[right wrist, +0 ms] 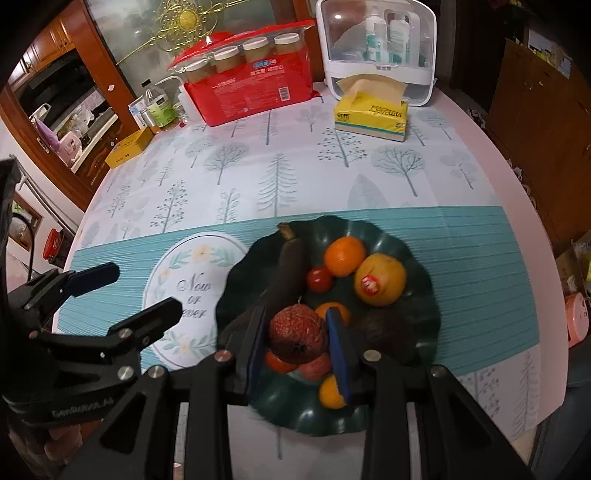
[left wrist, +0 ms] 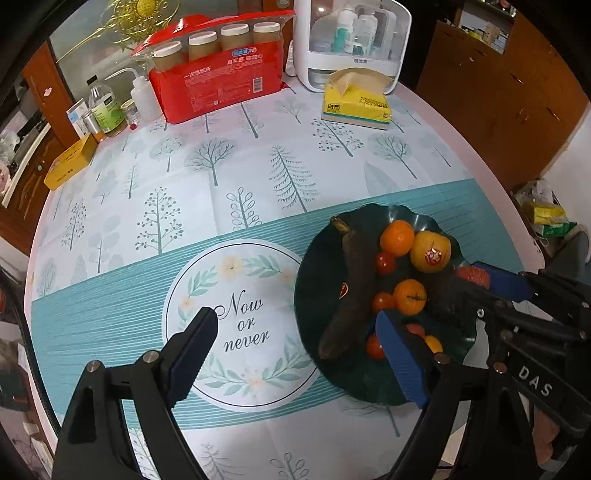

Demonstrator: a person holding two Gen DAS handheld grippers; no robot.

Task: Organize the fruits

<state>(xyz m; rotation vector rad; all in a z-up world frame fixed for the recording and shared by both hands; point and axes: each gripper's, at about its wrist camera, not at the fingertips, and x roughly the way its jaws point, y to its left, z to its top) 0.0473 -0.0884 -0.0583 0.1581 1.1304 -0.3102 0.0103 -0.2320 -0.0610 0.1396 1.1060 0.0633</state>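
Plate (right wrist: 424,258) holds banana (right wrist: 288,266), oranges (cherry tomatoes too)

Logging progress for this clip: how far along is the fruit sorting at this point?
Most fruit already sits in the dark green plate: a blackened banana, oranges, a yellow fruit with a sticker, cherry tomatoes. In hand: the right gripper is shut on a wrinkled red fruit above the plate. The left gripper is open and empty. No fruit shows loose on the tablecloth, so this looks near finished.

a round table (left wrist: 491,206) is covered by a tree-printed cloth (left wrist: 221,166); dark wooden cabinets (right wrist: 535,92) are seen behind, and a glass panel with gold ornament (right wrist: 184,22).
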